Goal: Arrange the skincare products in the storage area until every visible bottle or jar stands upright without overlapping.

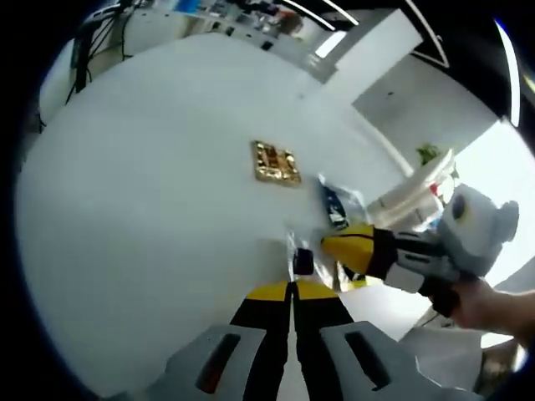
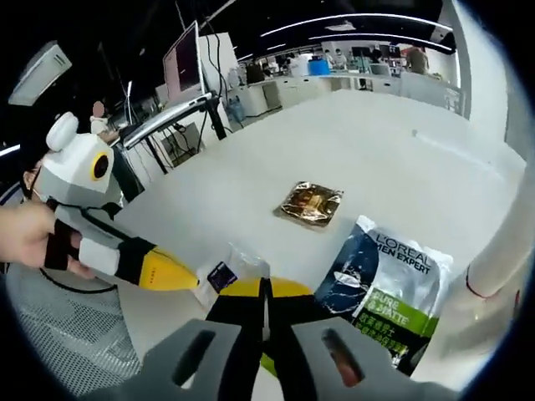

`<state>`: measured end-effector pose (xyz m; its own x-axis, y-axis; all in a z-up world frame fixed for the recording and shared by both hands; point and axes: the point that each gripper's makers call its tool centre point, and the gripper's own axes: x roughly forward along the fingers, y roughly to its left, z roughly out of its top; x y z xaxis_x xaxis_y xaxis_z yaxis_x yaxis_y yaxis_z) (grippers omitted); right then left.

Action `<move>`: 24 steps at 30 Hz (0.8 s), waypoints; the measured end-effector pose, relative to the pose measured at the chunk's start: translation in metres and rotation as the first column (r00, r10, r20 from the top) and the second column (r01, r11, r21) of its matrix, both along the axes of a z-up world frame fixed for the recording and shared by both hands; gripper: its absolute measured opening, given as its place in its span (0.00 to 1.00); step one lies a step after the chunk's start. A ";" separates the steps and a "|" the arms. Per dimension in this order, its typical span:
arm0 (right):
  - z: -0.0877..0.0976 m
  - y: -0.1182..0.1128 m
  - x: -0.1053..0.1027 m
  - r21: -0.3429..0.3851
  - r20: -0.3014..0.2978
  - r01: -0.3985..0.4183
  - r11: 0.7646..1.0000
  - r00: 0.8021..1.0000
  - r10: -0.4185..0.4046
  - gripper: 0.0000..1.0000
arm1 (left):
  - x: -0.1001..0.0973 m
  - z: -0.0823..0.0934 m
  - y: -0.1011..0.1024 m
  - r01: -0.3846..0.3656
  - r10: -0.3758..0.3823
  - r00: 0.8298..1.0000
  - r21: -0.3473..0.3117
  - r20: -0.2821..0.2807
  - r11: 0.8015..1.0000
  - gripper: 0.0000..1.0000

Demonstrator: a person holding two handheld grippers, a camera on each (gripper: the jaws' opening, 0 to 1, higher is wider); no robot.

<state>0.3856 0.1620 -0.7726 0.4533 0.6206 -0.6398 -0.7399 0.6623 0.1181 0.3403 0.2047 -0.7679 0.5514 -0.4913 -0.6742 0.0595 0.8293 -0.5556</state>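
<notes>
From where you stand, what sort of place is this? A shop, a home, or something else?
Most likely an open-plan office or lab, not a shop. A long white table runs through the room, a computer monitor stands on a desk beside it, and strip lights line a dark ceiling. Only some product sachets lie on the table.

Both cameras ride low over the white counter [image 2: 368, 142], looking along their own tongs from opposite sides; each takes in the gold packet [image 1: 276, 162] and the opposite tongs close by.
</notes>
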 end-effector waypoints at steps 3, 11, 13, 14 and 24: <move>-0.003 0.001 0.002 -0.029 0.025 -0.015 0.999 1.000 0.015 0.01 | 0.002 -0.002 -0.001 0.006 -0.006 1.000 0.019 -0.001 1.000 0.00; -0.008 0.002 0.005 -0.141 0.110 -0.070 0.987 0.990 0.086 0.01 | 0.007 -0.008 0.001 0.079 -0.083 0.996 0.158 0.021 0.984 0.00; -0.010 0.002 0.005 -0.160 0.118 -0.077 0.984 0.988 0.097 0.01 | 0.008 -0.009 0.001 0.115 -0.123 0.992 0.205 0.030 0.972 0.00; -0.011 0.002 0.005 -0.163 0.119 -0.080 0.983 0.988 0.100 0.01 | 0.008 -0.010 0.002 0.144 -0.157 0.987 0.248 0.033 0.958 0.00; -0.011 0.003 0.008 -0.197 0.154 -0.126 0.972 0.975 0.158 0.01 | 0.013 -0.005 0.005 0.274 -0.351 0.931 0.444 0.101 0.853 0.03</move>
